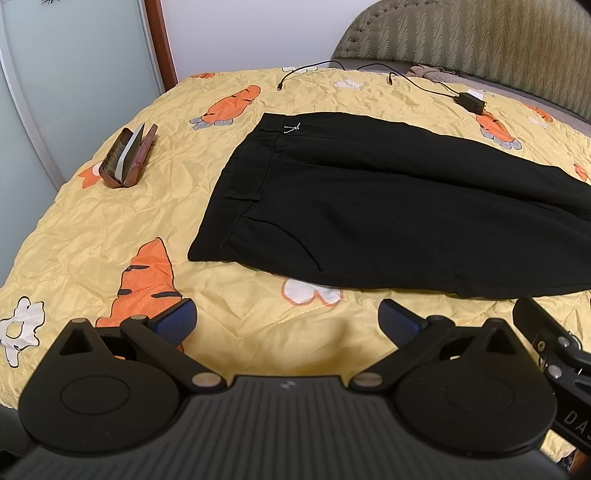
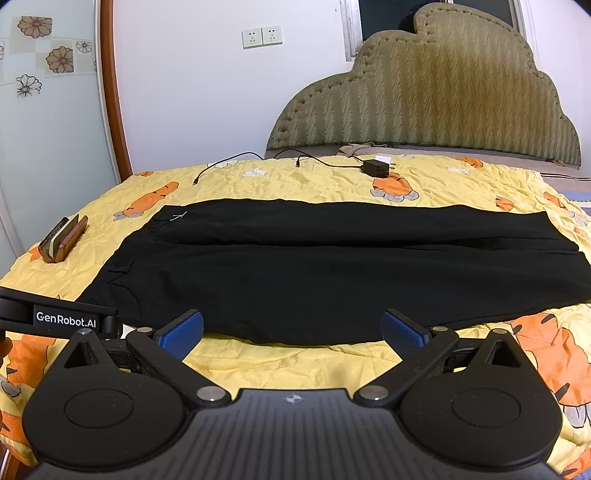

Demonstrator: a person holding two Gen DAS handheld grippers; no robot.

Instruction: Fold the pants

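Currently both claws sit above the near edge of the bed, neither touching cloth; left gripper (image 1: 288, 319) has its blue pads (image 1: 177, 317) spread wide, nothing between them; right gripper (image 2: 293, 328) likewise spread wide and holding nothing; part of the right unit shows at the right edge of the left wrist view, and the left unit's arm with a GenRobot.AI label (image 2: 65, 319) shows at the left of the right wrist view. Black pants (image 2: 332, 266) lie flat across the yellow carrot-print quilt (image 2: 325, 177), waistband (image 1: 240, 177) toward the left, legs running right and lying one over the other with a seam line along the middle; a small metal hook clasp (image 1: 291, 128) sits at the far waistband corner; near hem edge is just beyond both sets of fingertips. Left of the pants, apart from them, an open brown case (image 1: 127, 157) stands on the quilt; at the far side a black charger (image 2: 376, 168) with its cables (image 2: 229, 164); padded headboard (image 2: 443, 103) and wall sockets (image 2: 262, 36) behind.
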